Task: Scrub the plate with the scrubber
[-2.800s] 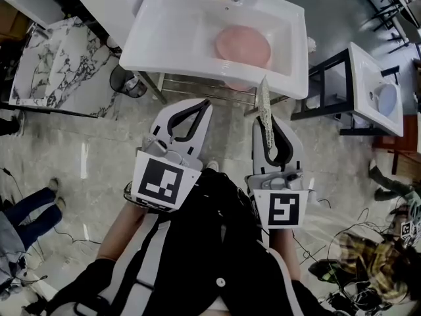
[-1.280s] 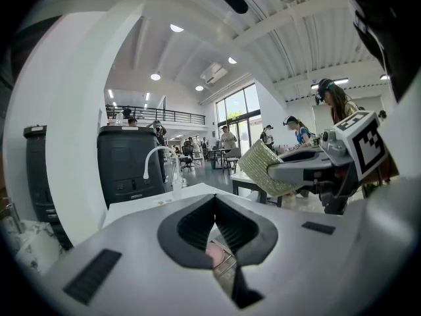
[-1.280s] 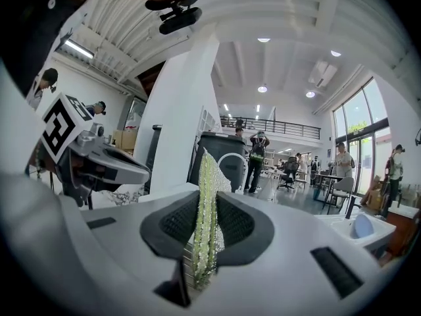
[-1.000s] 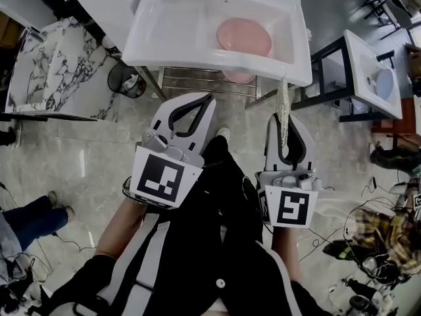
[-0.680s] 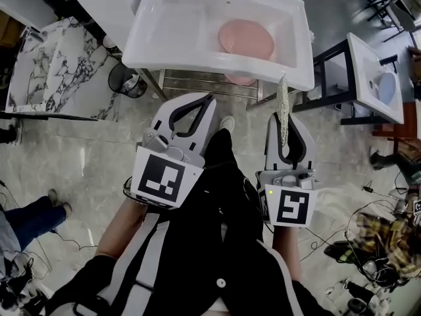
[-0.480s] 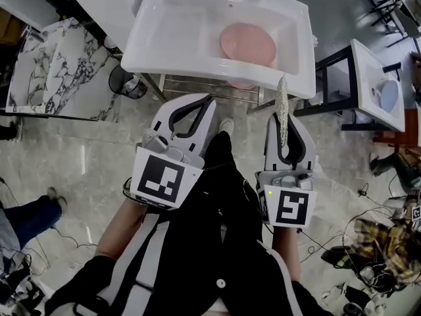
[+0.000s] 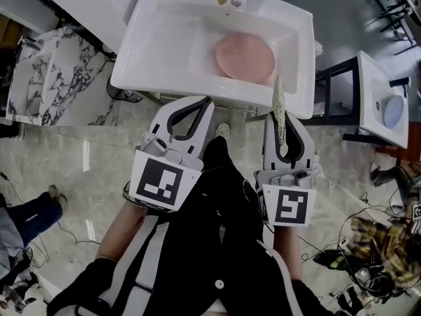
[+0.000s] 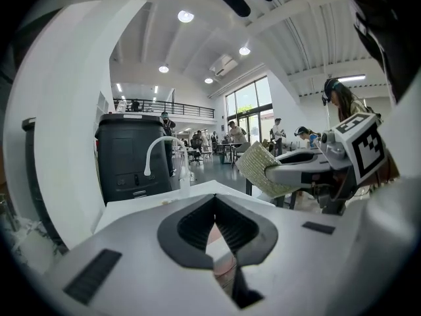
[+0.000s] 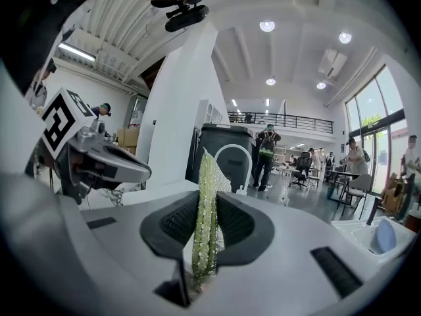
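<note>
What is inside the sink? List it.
A pink plate lies in the sink, right of middle. Nothing else loose shows; the scrubber covers a strip of its near edge.

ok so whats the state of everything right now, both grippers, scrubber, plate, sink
left gripper: shut, nothing between its jaws
right gripper: shut on the scrubber
scrubber: clamped on edge in the right jaws, sticking out past their tips, apart from the plate
plate: lying flat in the sink, untouched
sink: holds only the plate, no water visible
</note>
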